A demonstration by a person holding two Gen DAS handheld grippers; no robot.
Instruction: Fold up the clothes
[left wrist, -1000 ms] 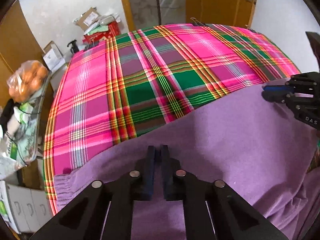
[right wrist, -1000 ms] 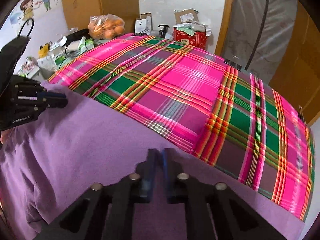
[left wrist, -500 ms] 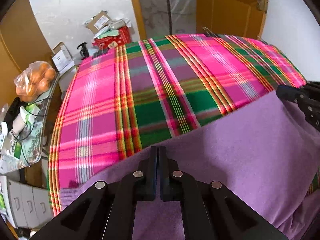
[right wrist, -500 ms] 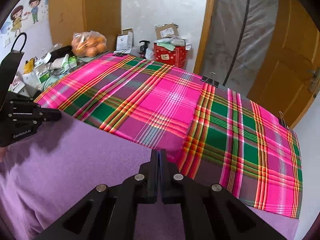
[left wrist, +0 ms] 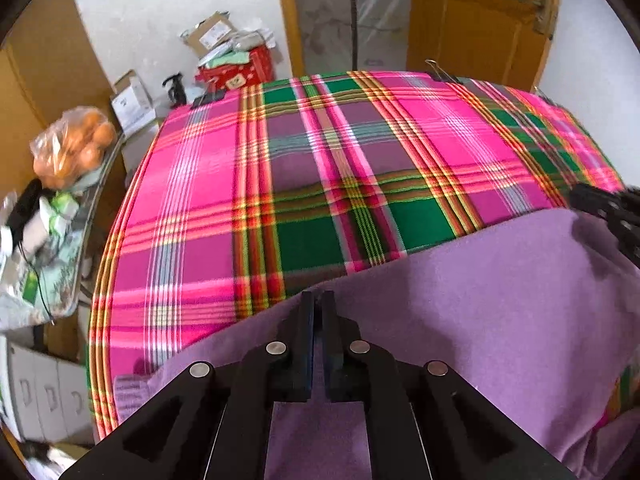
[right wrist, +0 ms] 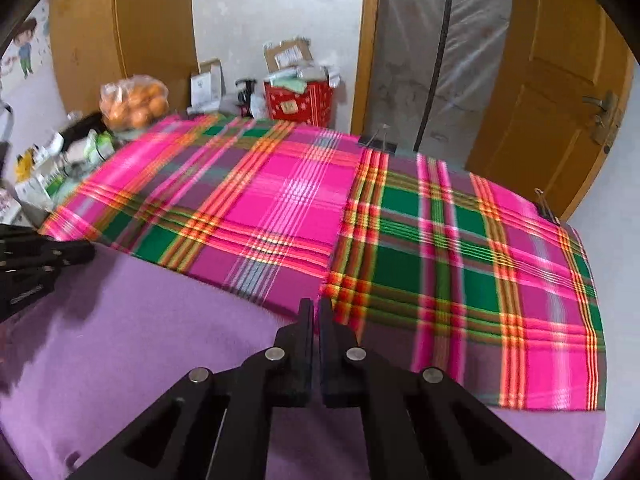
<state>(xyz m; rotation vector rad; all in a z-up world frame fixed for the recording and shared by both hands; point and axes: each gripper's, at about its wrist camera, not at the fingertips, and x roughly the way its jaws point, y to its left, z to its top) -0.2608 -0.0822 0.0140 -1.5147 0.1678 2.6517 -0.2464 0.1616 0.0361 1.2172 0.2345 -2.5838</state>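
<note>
Looking along the left gripper [left wrist: 318,300] in the left wrist view, its two black fingers are pressed together on the upper edge of a purple garment [left wrist: 480,312], which is pinched between them and drapes down across the lower half of the picture. Beyond that edge lies a table covered by a pink and green plaid cloth [left wrist: 340,168], held at the far rim by a binder clip [left wrist: 440,74]. At the right border the right gripper [left wrist: 600,204] shows as a dark, blurred shape at the same garment edge. A bag of oranges [left wrist: 74,146] sits on a cluttered shelf to the left, and a red box [left wrist: 240,72] stands by the wall. In the right wrist view the right gripper [right wrist: 316,308] is likewise clenched on the garment's [right wrist: 140,340] top edge, the purple fabric filling the lower left. The left gripper [right wrist: 48,256] appears at the left border, touching that edge. The plaid cloth [right wrist: 440,248] spreads behind, with a wooden door [right wrist: 560,80] beyond.
</note>
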